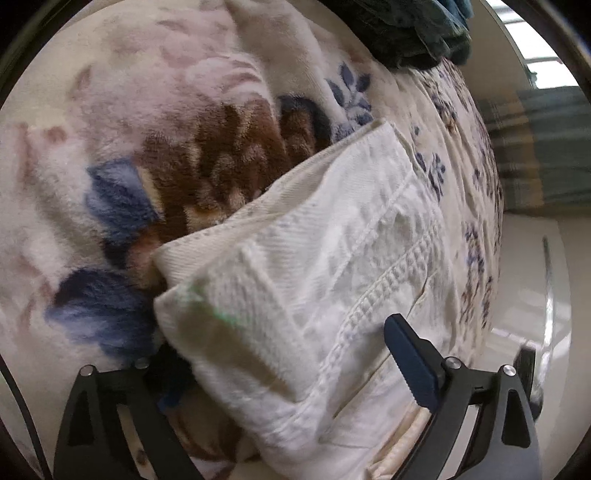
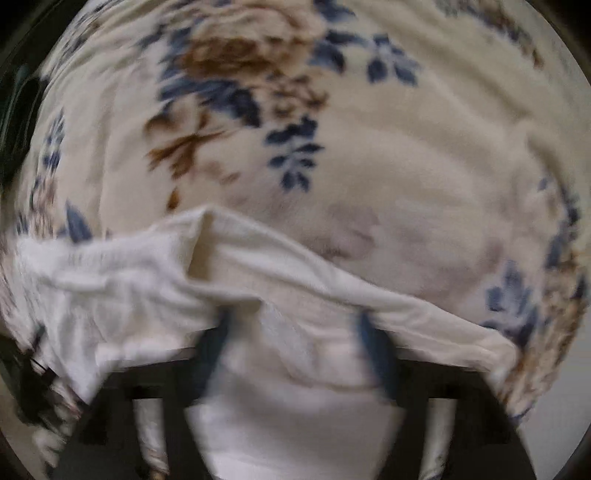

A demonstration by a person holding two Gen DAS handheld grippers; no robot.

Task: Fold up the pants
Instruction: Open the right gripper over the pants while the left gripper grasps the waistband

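Both jaws stand apart: the left gripper [image 1: 291, 373] straddles the folded pants [image 1: 295, 258], the right gripper [image 2: 295, 354] over them, pressing nothing. Pants lie on the blanket [image 1: 110, 129]; likely soft, limp; best pinched at a thick seam.

The left claw [image 1: 295, 369] has black triangular arms, silver screws and a ribbed blue pad.

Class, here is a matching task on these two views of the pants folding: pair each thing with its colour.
Things:
1. pants
2. blanket
3. left gripper
4. pile of cloth at the top of the left view

Colours:
a. black with blue pads
b. dark teal
c. white
d. cream with blue and brown flowers

Pairs: 1-c, 2-d, 3-a, 4-b
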